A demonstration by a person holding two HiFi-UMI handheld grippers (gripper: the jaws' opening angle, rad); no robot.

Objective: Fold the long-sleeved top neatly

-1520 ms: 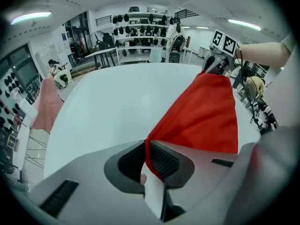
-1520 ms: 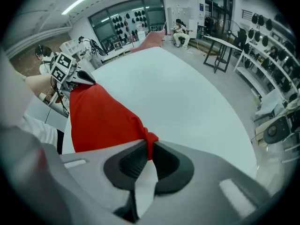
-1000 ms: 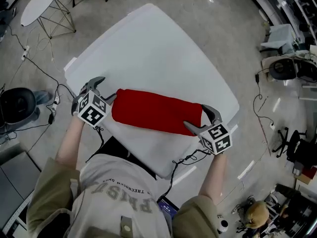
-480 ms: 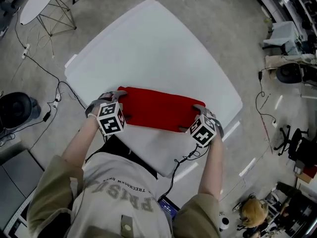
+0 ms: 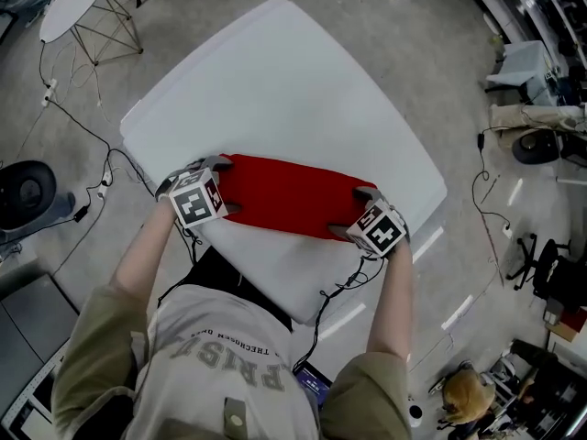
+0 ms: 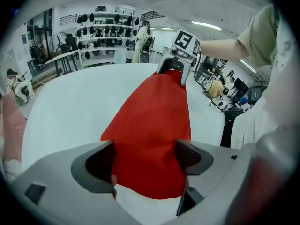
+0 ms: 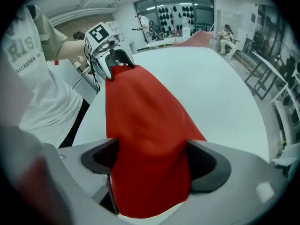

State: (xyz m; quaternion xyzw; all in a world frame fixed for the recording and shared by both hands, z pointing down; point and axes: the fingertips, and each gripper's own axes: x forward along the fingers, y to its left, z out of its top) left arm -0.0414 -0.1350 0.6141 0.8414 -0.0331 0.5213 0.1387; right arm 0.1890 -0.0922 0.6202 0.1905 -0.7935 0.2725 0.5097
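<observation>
The folded red top point(image 5: 289, 198) lies on the white table point(image 5: 275, 90) as a long band running straight from the left gripper point(image 5: 223, 186) to the right gripper point(image 5: 353, 214), one short end between each pair of jaws. Both pairs have just been opening and stand wide, gripping nothing.

The head camera looked steeply down from above the person onto the white bench point(image 5: 275, 71). Each camera rode close behind its own tongs' jaws, which had just been opening round the red top point(image 5: 284, 200): left tongs point(image 5: 223, 184) and right tongs point(image 5: 353, 211) faced each other along it, sharing that cloth.
</observation>
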